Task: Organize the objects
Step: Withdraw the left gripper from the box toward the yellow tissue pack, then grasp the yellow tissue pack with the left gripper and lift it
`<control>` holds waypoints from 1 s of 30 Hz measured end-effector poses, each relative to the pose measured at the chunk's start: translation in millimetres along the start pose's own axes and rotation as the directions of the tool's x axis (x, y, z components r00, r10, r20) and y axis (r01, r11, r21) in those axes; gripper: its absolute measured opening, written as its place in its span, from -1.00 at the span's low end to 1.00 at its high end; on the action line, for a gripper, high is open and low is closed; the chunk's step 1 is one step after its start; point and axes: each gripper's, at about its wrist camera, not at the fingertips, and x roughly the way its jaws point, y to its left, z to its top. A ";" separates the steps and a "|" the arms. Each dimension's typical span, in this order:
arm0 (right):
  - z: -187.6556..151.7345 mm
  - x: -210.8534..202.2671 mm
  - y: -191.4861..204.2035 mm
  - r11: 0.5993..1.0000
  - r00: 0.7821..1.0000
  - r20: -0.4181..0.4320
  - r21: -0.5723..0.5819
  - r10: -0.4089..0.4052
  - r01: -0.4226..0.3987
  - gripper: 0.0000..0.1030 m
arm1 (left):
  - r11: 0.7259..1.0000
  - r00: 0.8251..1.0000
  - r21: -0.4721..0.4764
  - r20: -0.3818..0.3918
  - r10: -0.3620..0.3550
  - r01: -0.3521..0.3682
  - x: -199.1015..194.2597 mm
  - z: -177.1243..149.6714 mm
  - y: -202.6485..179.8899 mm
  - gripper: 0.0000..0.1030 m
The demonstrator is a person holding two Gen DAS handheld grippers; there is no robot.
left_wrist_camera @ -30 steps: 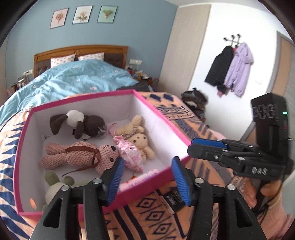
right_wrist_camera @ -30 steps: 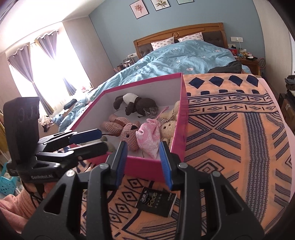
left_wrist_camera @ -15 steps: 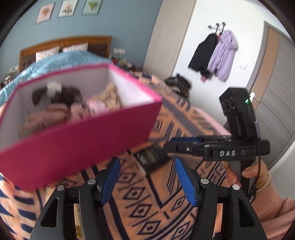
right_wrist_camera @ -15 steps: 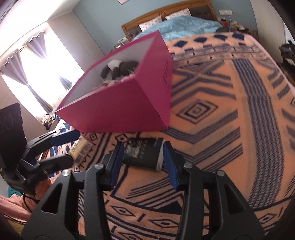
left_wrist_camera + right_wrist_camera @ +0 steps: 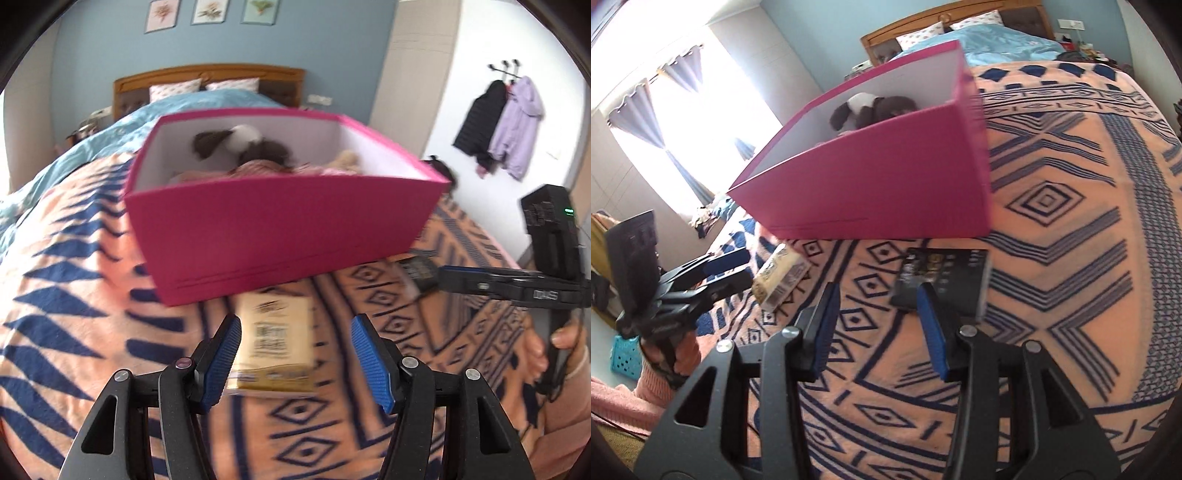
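Note:
A pink box (image 5: 280,221) with soft toys (image 5: 243,147) inside stands on the patterned bed cover; it also shows in the right wrist view (image 5: 886,184). A tan packet (image 5: 275,339) lies in front of it, between the open fingers of my left gripper (image 5: 295,354); it shows again in the right wrist view (image 5: 781,275). A black packet (image 5: 942,280) lies just beyond my open right gripper (image 5: 879,321), partly behind its right finger. It appears small in the left wrist view (image 5: 419,269), beside the right gripper's tips (image 5: 448,275).
The orange and blue patterned cover (image 5: 1071,258) spans the bed. A blue duvet (image 5: 207,107) and pillows lie behind the box by the headboard. Coats (image 5: 502,125) hang on the right wall. A blue basket (image 5: 626,354) stands on the floor at left.
Both grippers have dropped from above the box to low in front of it. My left gripper has swung left onto the tan packet. My right gripper has closed in on the black packet.

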 end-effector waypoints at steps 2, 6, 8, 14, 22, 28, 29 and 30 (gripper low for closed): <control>-0.4 3.7 6.8 1.000 1.000 -0.009 -0.012 0.010 -0.010 -0.11 | 1.000 1.000 -0.005 -0.030 0.004 -0.004 11.0 -1.0 7.7 0.23; -2.8 8.0 15.0 0.999 1.000 -0.024 -0.028 0.017 -0.018 -0.11 | 0.999 0.996 0.010 -0.077 -0.048 0.049 27.1 -1.3 9.6 0.24; -4.1 9.3 16.4 0.999 0.999 -0.032 -0.030 0.015 -0.016 -0.11 | 0.998 0.992 0.007 -0.112 -0.065 0.067 37.5 -0.5 8.0 0.24; -3.5 11.2 17.2 0.999 0.999 -0.043 -0.028 0.019 -0.020 -0.11 | 0.978 0.981 0.127 -0.130 -0.147 0.163 42.3 -1.8 -26.5 0.24; -1.5 19.9 27.2 0.996 0.996 -0.078 -0.064 0.054 -0.059 -0.11 | 0.962 0.969 0.122 -0.064 -0.239 0.246 13.4 -4.0 -41.8 0.24; 0.9 32.5 39.3 0.991 0.992 -0.106 -0.103 0.069 -0.080 -0.11 | 0.981 0.979 0.033 -0.072 -0.188 0.191 -1.6 -22.7 -22.9 0.24; 1.3 35.7 41.1 0.991 0.991 -0.112 -0.107 0.072 -0.084 -0.11 | 0.983 0.980 0.019 -0.081 -0.181 0.183 -1.7 -26.0 -21.0 0.24; 2.0 39.4 43.0 0.990 0.991 -0.117 -0.113 0.070 -0.083 -0.11 | 0.983 0.979 0.005 -0.087 -0.182 0.183 -0.2 -28.4 -20.4 0.24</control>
